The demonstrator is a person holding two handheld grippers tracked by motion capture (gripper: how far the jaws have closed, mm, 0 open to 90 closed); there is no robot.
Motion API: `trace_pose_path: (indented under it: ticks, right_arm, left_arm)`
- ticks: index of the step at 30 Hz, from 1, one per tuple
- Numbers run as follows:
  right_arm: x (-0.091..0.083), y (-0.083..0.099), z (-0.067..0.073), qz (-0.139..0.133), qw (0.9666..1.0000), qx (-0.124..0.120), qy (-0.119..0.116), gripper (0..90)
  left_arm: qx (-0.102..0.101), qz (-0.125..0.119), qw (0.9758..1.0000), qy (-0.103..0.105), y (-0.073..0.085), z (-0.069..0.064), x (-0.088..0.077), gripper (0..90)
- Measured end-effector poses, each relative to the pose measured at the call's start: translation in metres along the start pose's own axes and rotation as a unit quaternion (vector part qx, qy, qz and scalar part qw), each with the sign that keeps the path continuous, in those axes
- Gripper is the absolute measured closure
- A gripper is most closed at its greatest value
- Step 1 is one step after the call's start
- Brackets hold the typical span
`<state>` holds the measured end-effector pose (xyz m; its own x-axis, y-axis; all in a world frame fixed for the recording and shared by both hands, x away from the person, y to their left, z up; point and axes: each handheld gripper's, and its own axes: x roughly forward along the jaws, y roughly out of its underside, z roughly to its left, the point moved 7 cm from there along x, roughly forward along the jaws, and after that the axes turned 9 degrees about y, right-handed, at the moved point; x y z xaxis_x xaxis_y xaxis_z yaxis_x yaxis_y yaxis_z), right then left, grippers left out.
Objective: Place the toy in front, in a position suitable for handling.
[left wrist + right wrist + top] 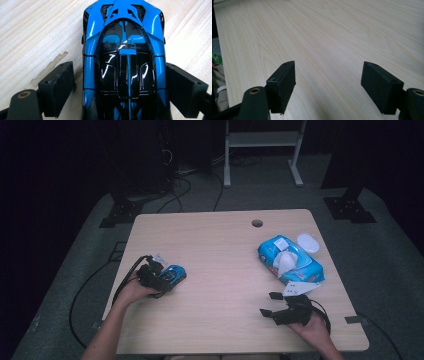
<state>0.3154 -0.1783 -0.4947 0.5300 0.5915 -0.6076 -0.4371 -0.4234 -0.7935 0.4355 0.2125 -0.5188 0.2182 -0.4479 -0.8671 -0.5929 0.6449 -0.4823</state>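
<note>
In the high view the left gripper (161, 281) rests near the left edge of the pale wooden table (220, 270), around a glossy blue-and-black toy car (173, 274); the right gripper (272, 305) lies open beside a blue wet-wipe pack (292, 260)

The left gripper view shows its jaws flanking the car, the left pad (60, 85) slightly clear of it

The right gripper view shows wide, empty jaws above bare tabletop
</note>
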Motion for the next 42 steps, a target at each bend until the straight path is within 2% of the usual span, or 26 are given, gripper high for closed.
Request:
trace_pose_path:
  ticks: [4, 11, 16, 20, 27, 29, 34, 37, 40, 42]
  right_arm:
    - [0.001, 0.000, 0.000, 0.002, 1.0000, 0.000, 0.000, 26.7]
    - [0.001, 0.000, 0.001, 0.003, 1.0000, 0.001, -0.001, 26.7]
    - [0.002, 0.001, 0.001, 0.003, 1.0000, 0.001, -0.002, 26.7]
    - [0.002, 0.001, 0.001, 0.004, 1.0000, 0.001, -0.003, 26.7]
    - [0.003, 0.001, 0.001, 0.003, 1.0000, 0.003, -0.003, 26.7]
    - [0.002, 0.001, 0.001, 0.003, 1.0000, 0.003, -0.004, 26.7]
    - [0.002, 0.001, 0.000, 0.002, 1.0000, 0.006, -0.005, 26.6]
    - [0.003, 0.001, 0.001, 0.003, 1.0000, 0.005, -0.005, 26.6]
    - [0.003, 0.001, 0.001, 0.003, 1.0000, 0.005, -0.005, 26.6]
    - [0.003, 0.001, 0.001, 0.003, 1.0000, 0.005, -0.005, 26.6]
  left_arm:
    - [0.003, 0.003, 1.0000, 0.000, -0.001, 0.000, 0.000, 14.4]
    - [0.012, 0.029, 0.9995, 0.006, -0.004, 0.000, 0.001, 14.4]
    - [0.014, 0.025, 0.9996, 0.008, -0.005, 0.000, 0.001, 18.0]
    - [0.023, 0.026, 0.9993, 0.013, -0.006, -0.002, 0.000, 21.5]
    - [0.017, 0.051, 0.9985, 0.010, -0.011, -0.003, 0.001, 25.2]
    - [0.017, 0.051, 0.9985, 0.010, -0.011, -0.003, 0.001, 25.4]
    - [0.019, 0.050, 0.9985, 0.014, -0.010, -0.003, 0.001, 25.4]
    - [0.013, 0.046, 0.9985, 0.026, -0.009, -0.001, -0.001, 25.3]
    - [0.008, 0.047, 0.9981, 0.038, -0.008, -0.001, -0.002, 22.5]
    - [0.012, 0.050, 0.9980, 0.037, -0.006, -0.002, -0.001, 18.3]
